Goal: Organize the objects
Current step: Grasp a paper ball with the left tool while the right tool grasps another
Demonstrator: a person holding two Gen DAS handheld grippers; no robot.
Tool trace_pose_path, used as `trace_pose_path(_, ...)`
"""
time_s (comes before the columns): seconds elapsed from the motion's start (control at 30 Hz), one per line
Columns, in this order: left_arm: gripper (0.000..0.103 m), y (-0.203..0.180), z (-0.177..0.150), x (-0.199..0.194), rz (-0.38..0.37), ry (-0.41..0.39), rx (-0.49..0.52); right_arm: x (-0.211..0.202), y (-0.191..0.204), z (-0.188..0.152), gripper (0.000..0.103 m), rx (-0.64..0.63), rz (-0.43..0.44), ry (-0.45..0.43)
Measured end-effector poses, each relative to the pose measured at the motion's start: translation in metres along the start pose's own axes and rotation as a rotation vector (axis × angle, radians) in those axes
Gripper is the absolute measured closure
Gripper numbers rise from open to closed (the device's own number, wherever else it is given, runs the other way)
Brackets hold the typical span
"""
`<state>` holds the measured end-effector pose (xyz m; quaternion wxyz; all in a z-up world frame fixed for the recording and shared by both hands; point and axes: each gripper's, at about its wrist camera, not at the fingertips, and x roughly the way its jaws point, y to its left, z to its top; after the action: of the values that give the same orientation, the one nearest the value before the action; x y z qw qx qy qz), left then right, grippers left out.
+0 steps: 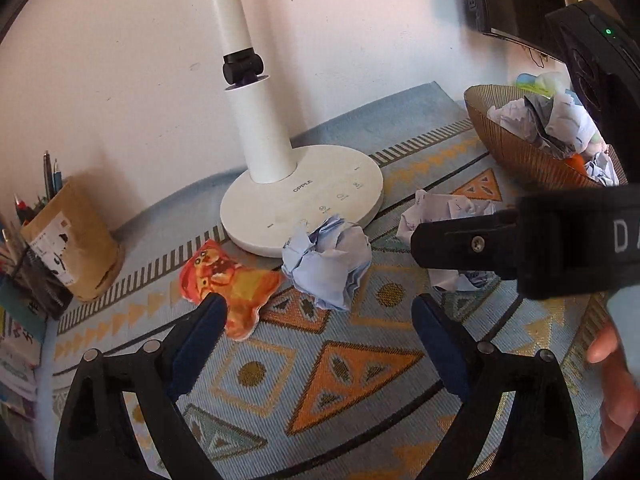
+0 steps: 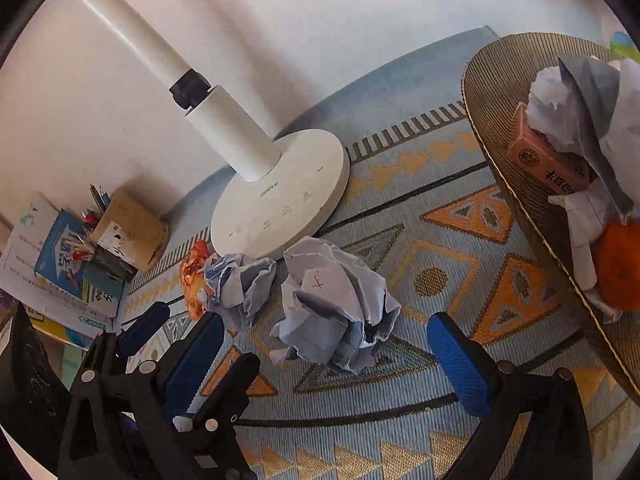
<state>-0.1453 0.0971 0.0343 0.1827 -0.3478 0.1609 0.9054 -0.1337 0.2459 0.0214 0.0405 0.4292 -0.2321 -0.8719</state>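
Right wrist view: right gripper (image 2: 324, 344) stands apart, empty, straddling a crumpled paper ball (image 2: 334, 304) on the patterned table (image 2: 440, 240). Left gripper (image 1: 320, 320) also apart, empty; second paper ball (image 1: 326, 262) touches the lamp base (image 1: 300, 196). Ribbed bowl (image 2: 500, 92) crowds the right edge; bare cloth lies near.

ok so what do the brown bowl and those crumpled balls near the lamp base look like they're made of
The brown bowl looks like ribbed, tinted glass or plastic: fine ridges run along its wall and the rim looks translucent. I can't tell which. The crumpled balls look like matte white paper, with sharp creases and pen marks.
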Motion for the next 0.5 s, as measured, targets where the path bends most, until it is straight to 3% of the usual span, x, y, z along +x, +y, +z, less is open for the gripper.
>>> trace_pose_path(0.03, 0.011, 0.004, 0.002, 0.007, -0.027, 0.027, -0.022, 0.000, -0.002, -0.001, 0.001, -0.001, 0.003, -0.008)
trace_pose_path(0.07, 0.018, 0.009, 0.002, 0.009, -0.056, 0.036, -0.054, 0.001, -0.006, -0.001, 0.001, 0.004, 0.014, -0.015)
trace_pose_path(0.13, 0.020, 0.019, 0.003, 0.009, -0.068, 0.024, -0.109, 0.002, -0.010, 0.002, 0.008, 0.016, 0.021, -0.025)
trace_pose_path(0.2, 0.021, 0.023, 0.005, 0.011, -0.082, 0.022, -0.130, 0.002, -0.007, 0.006, 0.027, -0.009, 0.023, -0.028)
trace_pose_path(0.23, 0.023, 0.023, 0.006, 0.013, -0.082, 0.029, -0.130, 0.002, -0.006, 0.006, 0.030, -0.020, 0.021, -0.025)
trace_pose_path(0.33, 0.036, 0.017, 0.009, 0.020, -0.075, 0.046, -0.104, 0.006, -0.004, 0.004, 0.047, -0.039, 0.026, -0.009)
trace_pose_path(0.37, 0.045, 0.016, 0.010, 0.022, -0.073, 0.051, -0.100, 0.005, -0.003, 0.005, 0.051, -0.046, 0.030, -0.013)
trace_pose_path(0.4, 0.057, 0.016, 0.010, 0.023, -0.086, 0.055, -0.104, 0.005, -0.002, 0.005, 0.051, -0.055, 0.029, -0.020)
trace_pose_path(0.5, 0.066, 0.011, 0.010, 0.019, -0.085, 0.027, -0.097, 0.002, 0.001, 0.002, 0.052, -0.074, 0.027, -0.029)
